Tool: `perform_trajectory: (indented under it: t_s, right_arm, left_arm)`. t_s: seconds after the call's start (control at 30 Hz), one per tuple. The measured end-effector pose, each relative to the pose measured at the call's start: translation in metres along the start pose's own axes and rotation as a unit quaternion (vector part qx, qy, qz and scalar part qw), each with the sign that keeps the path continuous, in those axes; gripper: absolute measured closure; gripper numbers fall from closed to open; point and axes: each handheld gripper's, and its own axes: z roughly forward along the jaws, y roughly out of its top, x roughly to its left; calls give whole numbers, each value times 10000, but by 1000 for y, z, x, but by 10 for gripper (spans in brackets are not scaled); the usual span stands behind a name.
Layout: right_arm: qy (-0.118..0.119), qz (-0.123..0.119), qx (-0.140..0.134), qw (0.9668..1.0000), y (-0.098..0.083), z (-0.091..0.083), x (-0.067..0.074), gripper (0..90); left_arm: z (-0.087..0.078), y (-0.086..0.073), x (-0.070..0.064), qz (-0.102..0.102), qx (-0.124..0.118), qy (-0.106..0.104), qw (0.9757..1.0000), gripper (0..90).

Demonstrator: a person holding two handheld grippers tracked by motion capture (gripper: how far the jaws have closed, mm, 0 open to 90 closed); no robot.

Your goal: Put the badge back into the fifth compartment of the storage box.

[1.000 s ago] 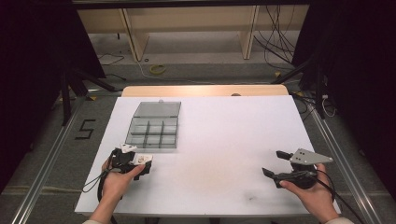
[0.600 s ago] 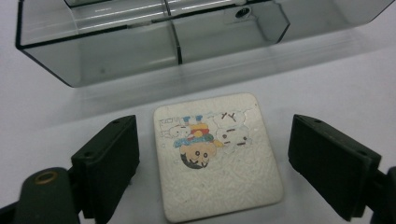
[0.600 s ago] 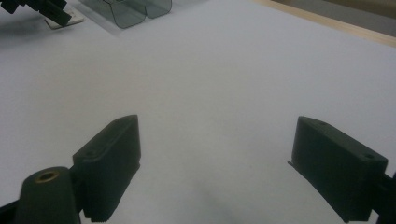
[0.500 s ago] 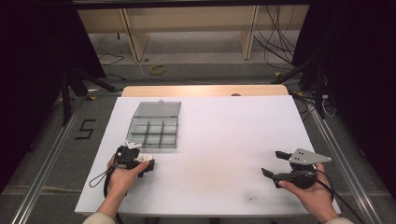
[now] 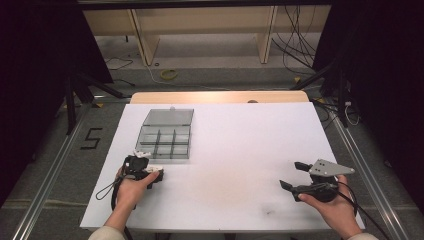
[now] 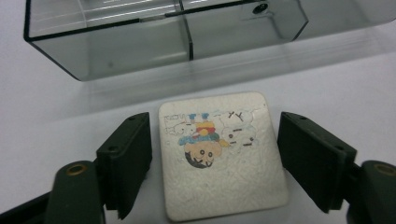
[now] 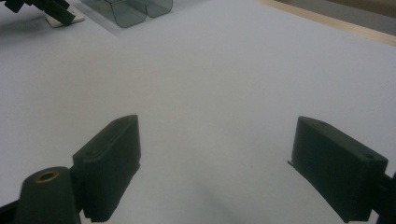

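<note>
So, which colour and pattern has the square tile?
White tile with a colourful cartoon drawing; left gripper view shows it best.

White square tile (image 6: 223, 156) looks matt, slightly rough and scuffed, printed cartoon worn in places; compartment box (image 6: 163, 32) clear smoky plastic, glossy, smooth walls catching reflections; table top (image 5: 240, 150) matt white, smooth, faint smudge mid-surface, pale wood edge at far side; left gripper (image 6: 215, 158) pads dull black plastic, brass-look insert at base; right gripper (image 5: 295, 175) carries flat grey matt plate
</note>
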Motion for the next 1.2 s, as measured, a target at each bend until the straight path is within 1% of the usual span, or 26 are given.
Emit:
perform_trajectory:
  t_s: [0.2, 0.4, 0.47, 0.63, 0.87, 1.0, 1.1, 1.2]
  right_arm:
    - [4, -4, 10, 10000, 0, 0, 0, 163]
    - [11, -8, 7, 10000, 0, 0, 0, 163]
    - [7, -15, 7, 10000, 0, 0, 0, 162]
    - [15, -20, 4, 10000, 0, 0, 0, 162]
    - [21, -22, 5, 10000, 0, 1, 0, 163]
    - [19, -38, 0, 10000, 0, 1, 0, 163]
    - [21, -37, -1, 10000, 0, 1, 0, 162]
    - [18, -25, 3, 10000, 0, 0, 0, 163]
  left_arm:
    - [0, 3, -2, -108, 83, 64, 9999, 319]
    - [-1, 5, -3, -205, 184, 131, 9995, 326]
    - [-1, 5, -3, -194, 211, 136, 9995, 327]
    - [-1, 4, -3, -288, 157, 131, 9994, 327]
    - [-3, 4, -2, -390, 129, 42, 9991, 327]
    - [-4, 3, -2, -390, 114, 14, 9992, 327]
    - [-5, 4, -3, -335, 77, 26, 9994, 327]
    - [-6, 4, -3, -324, 58, 18, 9995, 327]
